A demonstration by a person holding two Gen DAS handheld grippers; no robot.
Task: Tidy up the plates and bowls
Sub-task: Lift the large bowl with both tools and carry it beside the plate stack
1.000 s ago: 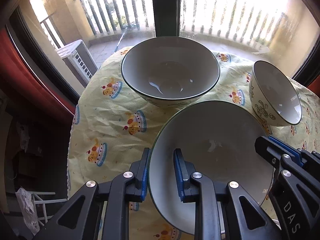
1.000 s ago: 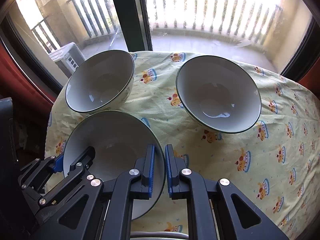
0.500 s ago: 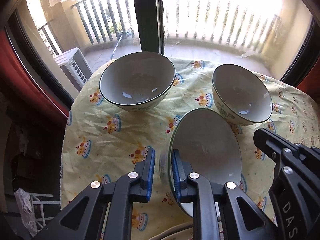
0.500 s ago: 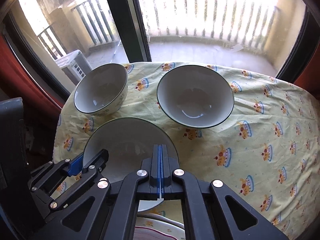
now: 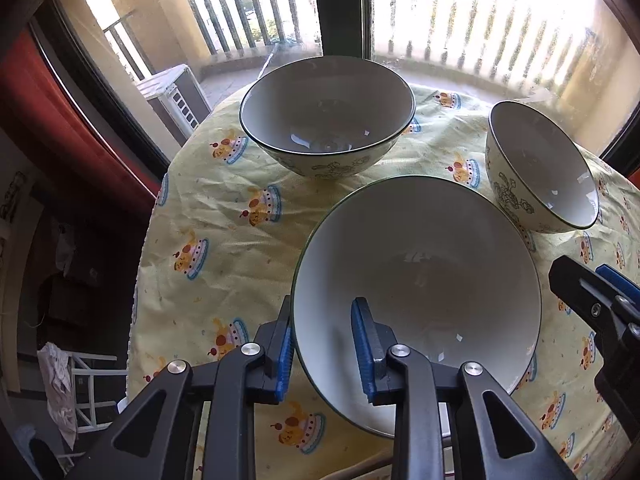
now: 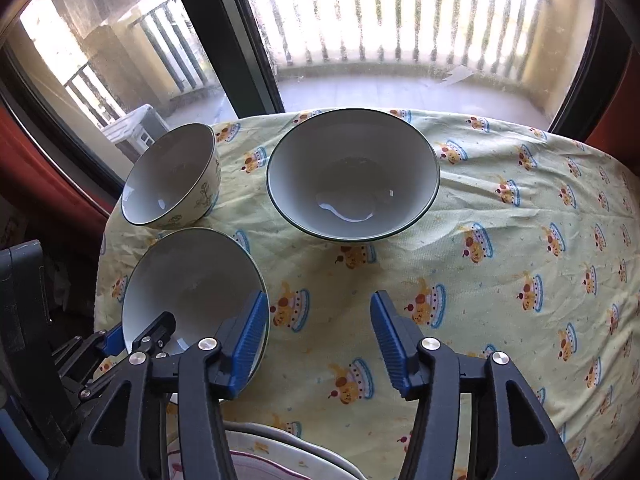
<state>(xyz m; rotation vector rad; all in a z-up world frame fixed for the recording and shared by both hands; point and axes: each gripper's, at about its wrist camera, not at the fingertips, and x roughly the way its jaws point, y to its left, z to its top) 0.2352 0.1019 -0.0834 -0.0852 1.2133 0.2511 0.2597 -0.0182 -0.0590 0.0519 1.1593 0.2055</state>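
Yellow cloth with a cake pattern (image 6: 500, 264) covers the round tabletop. On it stand three white ceramic bowls with dark green rims. In the left wrist view, the left claw (image 5: 324, 346) has its blue pads on both sides of the rim of the nearest wide shallow bowl (image 5: 424, 272), at the lower centre; the jaws are opening, the inner pad stands off the wall, and whether the outer pad touches I cannot tell. The large deep bowl (image 5: 328, 120) is at the upper centre and the small patterned bowl (image 5: 544, 168) at the right. In the right wrist view, the right claw (image 6: 320, 340) is opening, nothing between its pads, just right of the shallow bowl.
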